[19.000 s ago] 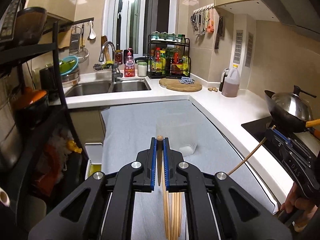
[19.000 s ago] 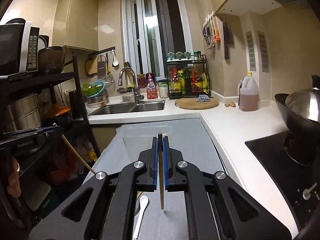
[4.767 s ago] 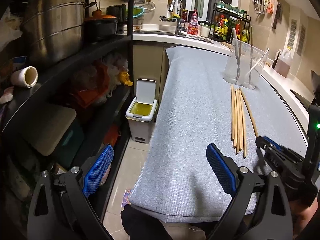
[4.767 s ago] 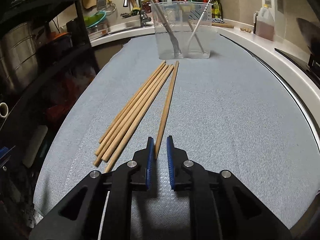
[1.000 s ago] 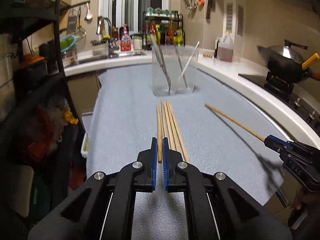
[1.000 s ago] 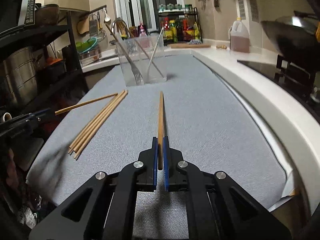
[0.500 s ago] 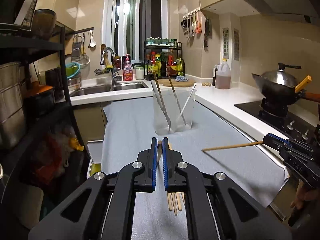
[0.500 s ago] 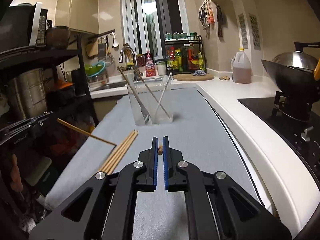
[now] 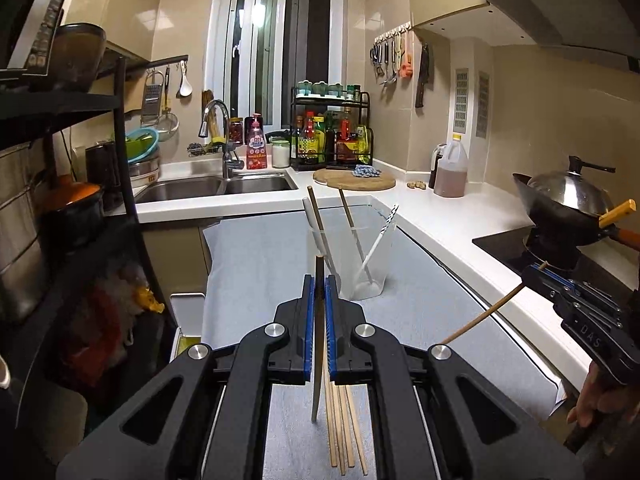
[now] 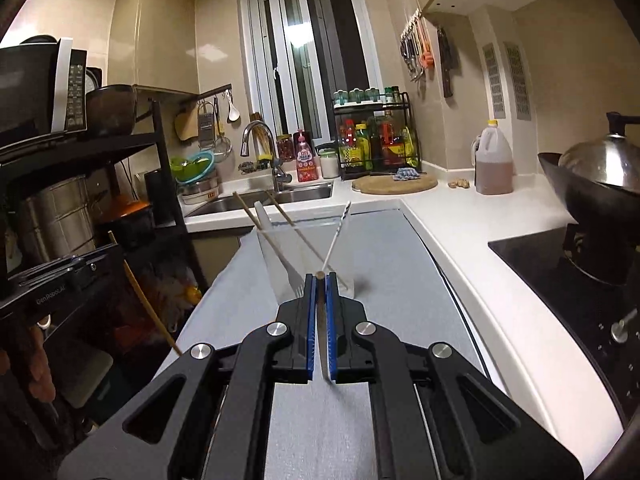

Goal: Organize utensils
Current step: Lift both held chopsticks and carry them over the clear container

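My left gripper (image 9: 319, 282) is shut on a wooden chopstick (image 9: 318, 360) that hangs tip-down above the grey mat (image 9: 256, 256). My right gripper (image 10: 319, 280) is shut on another chopstick (image 10: 321, 344); it also shows in the left wrist view (image 9: 536, 271), its chopstick (image 9: 480, 316) slanting down-left. A clear plastic cup (image 9: 352, 256) stands ahead on the mat with a fork, chopsticks and a white utensil in it; it also shows in the right wrist view (image 10: 280, 268). Several chopsticks (image 9: 344, 424) lie on the mat below my left gripper.
A black shelf rack (image 9: 60, 200) with pots stands at the left. A wok (image 9: 568, 204) sits on the cooktop at the right. A sink (image 9: 216, 186), spice rack (image 9: 332, 140), cutting board (image 9: 354, 178) and oil jug (image 9: 450, 172) are at the back. A bin (image 9: 186, 316) stands below the counter.
Both grippers have risen and tipped up, each with its chopstick swinging from level to tip-down. The cup is closer under both grippers.
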The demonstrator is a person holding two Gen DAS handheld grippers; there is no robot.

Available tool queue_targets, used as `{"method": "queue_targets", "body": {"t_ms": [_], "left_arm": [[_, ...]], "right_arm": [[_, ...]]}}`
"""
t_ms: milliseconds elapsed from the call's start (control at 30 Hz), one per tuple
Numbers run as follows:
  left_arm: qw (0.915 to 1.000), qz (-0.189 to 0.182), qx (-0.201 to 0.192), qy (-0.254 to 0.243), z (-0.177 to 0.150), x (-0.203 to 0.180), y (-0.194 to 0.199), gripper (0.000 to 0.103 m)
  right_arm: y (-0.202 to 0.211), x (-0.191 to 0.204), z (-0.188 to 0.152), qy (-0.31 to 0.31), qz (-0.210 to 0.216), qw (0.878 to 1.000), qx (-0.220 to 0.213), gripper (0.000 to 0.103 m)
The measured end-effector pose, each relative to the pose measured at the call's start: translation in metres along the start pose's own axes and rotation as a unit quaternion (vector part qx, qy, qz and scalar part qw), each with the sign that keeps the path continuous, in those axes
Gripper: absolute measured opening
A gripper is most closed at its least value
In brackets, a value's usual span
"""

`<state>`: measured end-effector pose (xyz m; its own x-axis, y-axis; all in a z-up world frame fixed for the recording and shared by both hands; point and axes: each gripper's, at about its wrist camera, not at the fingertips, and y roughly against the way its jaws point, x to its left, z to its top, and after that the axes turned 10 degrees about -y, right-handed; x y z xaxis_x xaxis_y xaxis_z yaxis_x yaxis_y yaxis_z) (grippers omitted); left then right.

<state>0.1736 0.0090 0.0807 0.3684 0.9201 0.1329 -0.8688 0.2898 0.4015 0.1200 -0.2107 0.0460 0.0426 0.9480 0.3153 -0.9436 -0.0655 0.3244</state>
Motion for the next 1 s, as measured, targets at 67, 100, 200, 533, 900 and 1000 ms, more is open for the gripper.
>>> {"method": "queue_targets", "body": {"t_ms": [67, 100, 200, 533, 900, 1000], "left_arm": [[1.0000, -0.002, 0.004, 0.003, 0.007, 0.002, -0.003, 0.005], [1.0000, -0.004, 0.005, 0.005, 0.011, 0.003, -0.004, 0.005], [0.9999, -0.007, 0.008, 0.007, 0.019, 0.006, -0.007, 0.005], [0.9999, -0.002, 0.015, -0.004, 0.048, 0.007, -0.022, 0.005], [0.9997, -0.017, -0.015, -0.009, 0.102, 0.007, -0.032, 0.005], [0.9993, -0.014, -0.031, -0.013, 0.121, 0.005, -0.036, 0.005]], "right_arm": [[-0.004, 0.000, 0.009, -0.001, 0.000, 1.000, 0.002, 0.005], [-0.005, 0.000, 0.013, -0.001, 0.000, 1.000, 0.003, 0.005], [-0.007, 0.002, 0.021, 0.000, 0.001, 1.000, 0.004, 0.005], [-0.017, 0.015, 0.053, 0.019, 0.003, 1.000, -0.004, 0.005], [-0.036, 0.034, 0.114, 0.033, 0.022, 0.999, -0.036, 0.005], [-0.042, 0.041, 0.133, 0.033, 0.025, 0.998, -0.047, 0.005]]}}
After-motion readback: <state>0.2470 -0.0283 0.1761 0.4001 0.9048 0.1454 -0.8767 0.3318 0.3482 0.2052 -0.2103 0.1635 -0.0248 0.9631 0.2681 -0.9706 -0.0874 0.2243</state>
